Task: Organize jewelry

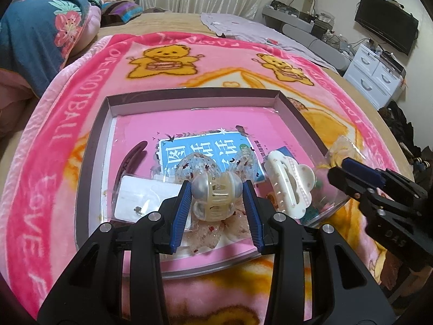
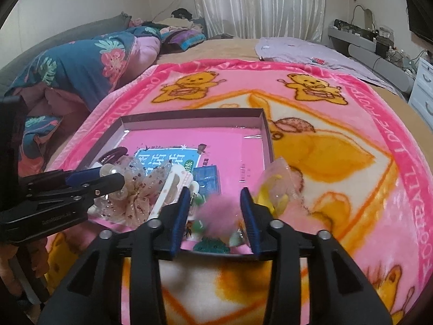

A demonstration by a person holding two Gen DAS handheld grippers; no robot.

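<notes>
A shallow grey box (image 1: 107,124) lies on a pink bear blanket and holds a pink book and hair accessories. My left gripper (image 1: 216,192) is shut on a translucent cream pearl hair claw (image 1: 215,195), above a sequined bow (image 1: 205,233). A white hair claw (image 1: 286,187) lies to its right, a dark red clip (image 1: 132,157) and a white card (image 1: 140,197) to its left. My right gripper (image 2: 216,208) has its jaws apart around a fuzzy pink pom-pom (image 2: 220,211) at the box's near edge; contact is unclear. It also shows in the left wrist view (image 1: 351,173).
A clear bag with yellow items (image 2: 276,189) lies just right of the box (image 2: 266,135). A folded floral quilt (image 2: 81,65) sits far left. White drawers (image 1: 373,75) and a monitor (image 1: 387,21) stand beyond the bed at right.
</notes>
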